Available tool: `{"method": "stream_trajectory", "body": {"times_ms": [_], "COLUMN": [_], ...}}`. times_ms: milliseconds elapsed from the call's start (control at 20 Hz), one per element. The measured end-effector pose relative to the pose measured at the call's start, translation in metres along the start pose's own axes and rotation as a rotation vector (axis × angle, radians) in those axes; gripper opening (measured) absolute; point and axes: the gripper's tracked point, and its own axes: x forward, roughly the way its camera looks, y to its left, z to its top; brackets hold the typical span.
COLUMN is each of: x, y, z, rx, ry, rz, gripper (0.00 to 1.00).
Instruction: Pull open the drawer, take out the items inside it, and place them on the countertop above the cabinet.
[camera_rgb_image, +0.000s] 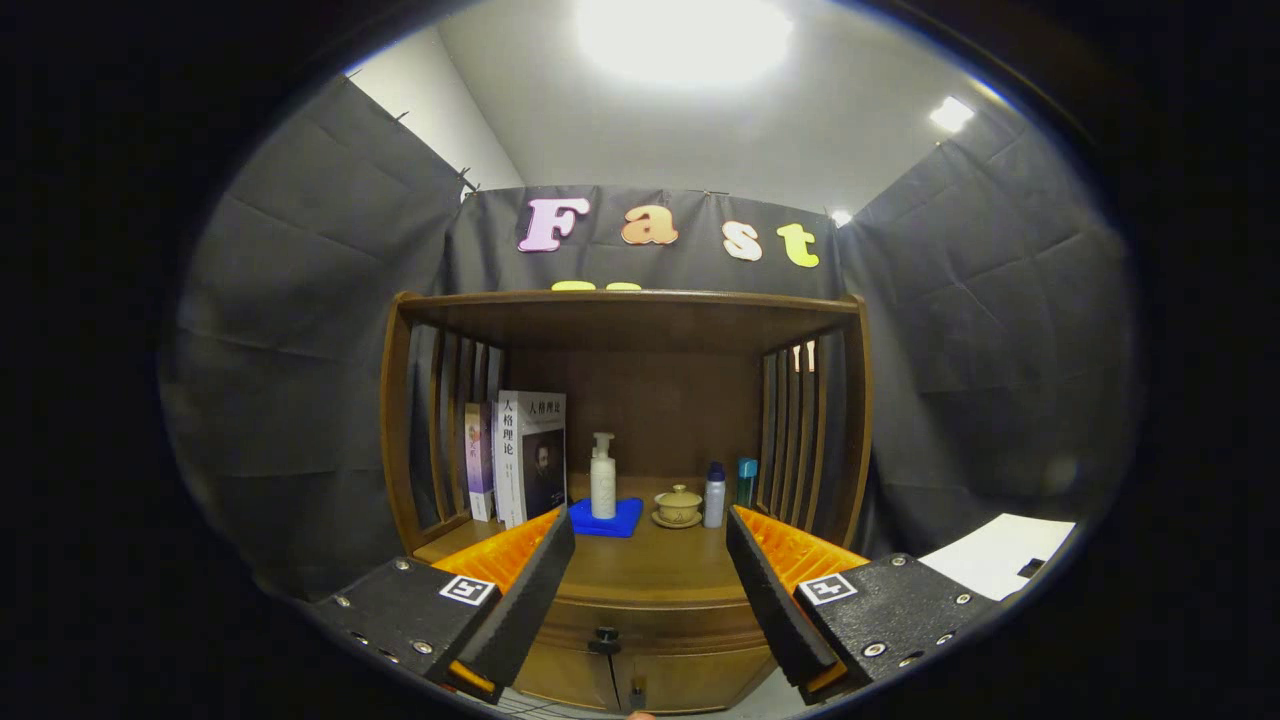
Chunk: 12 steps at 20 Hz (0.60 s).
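Tool (650, 590) fingers apart, round-knobbed wooden drawer (655, 625) shut

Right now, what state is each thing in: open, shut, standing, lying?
Hand-held gripper: open, fingers apart, holding nothing.
Wooden drawer with dark knob: shut.
White pump bottle: upright on flat blue pad.
Books: standing upright.
Tan lidded ceramic cup: lid on, on saucer.
Small white bottle with blue cap: upright, capped.
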Motion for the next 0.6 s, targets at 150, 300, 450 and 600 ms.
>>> {"method": "stream_trajectory", "body": {"times_ms": [150, 300, 450, 600], "x": [0.009, 0.019, 0.024, 0.029], "y": [0.001, -0.007, -0.002, 0.021], "z": [-0.014, -0.036, -0.054, -0.077], "rx": [-0.012, -0.075, -0.059, 0.013], "ry": [0.014, 0.057, 0.089, 0.115], "rz": [0.011, -0.009, -0.008, 0.029], "gripper": [0.94, 0.94, 0.94, 0.95]}}
